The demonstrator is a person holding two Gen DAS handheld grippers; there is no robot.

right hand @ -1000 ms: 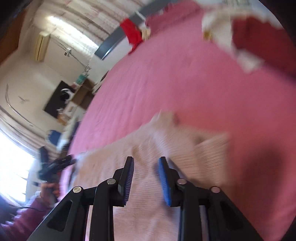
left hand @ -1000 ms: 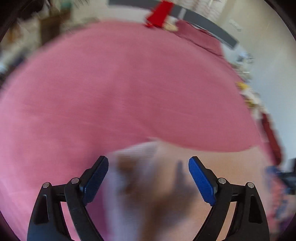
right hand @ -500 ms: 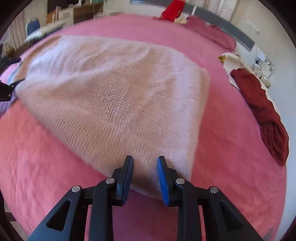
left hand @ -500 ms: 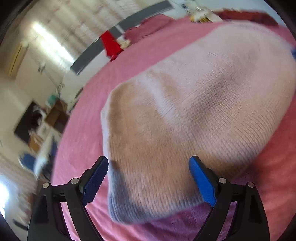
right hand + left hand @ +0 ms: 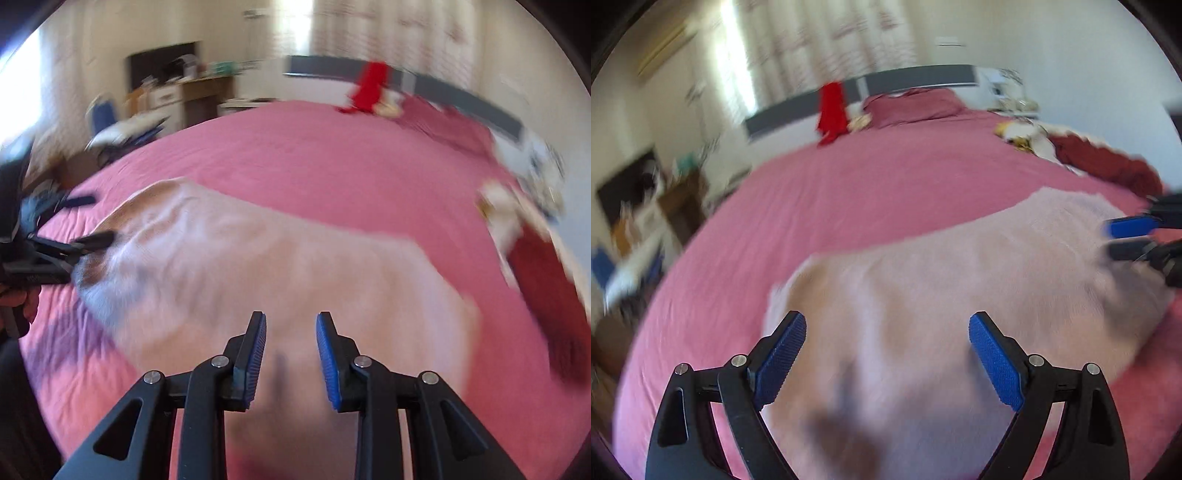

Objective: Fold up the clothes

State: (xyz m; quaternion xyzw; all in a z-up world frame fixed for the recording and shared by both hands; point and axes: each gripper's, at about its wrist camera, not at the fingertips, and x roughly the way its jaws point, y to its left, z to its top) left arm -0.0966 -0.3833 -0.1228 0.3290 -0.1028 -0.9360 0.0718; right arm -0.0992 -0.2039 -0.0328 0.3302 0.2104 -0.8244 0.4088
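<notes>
A bed point(image 5: 871, 192) with a pink cover fills most of both views. A pale pink knitted sweater point(image 5: 960, 295) lies spread flat on the near part of it, blurred. Well apart, a dark red garment point(image 5: 546, 288) lies by the bed's right edge, and a bright red cloth point(image 5: 833, 110) hangs at the headboard. The left tool point(image 5: 886, 358) hovers over the sweater's left end, jaws spread wide with nothing held. The right tool point(image 5: 290, 358) sits above the sweater's near edge, jaws parted by a narrow gap, gripping nothing.
</notes>
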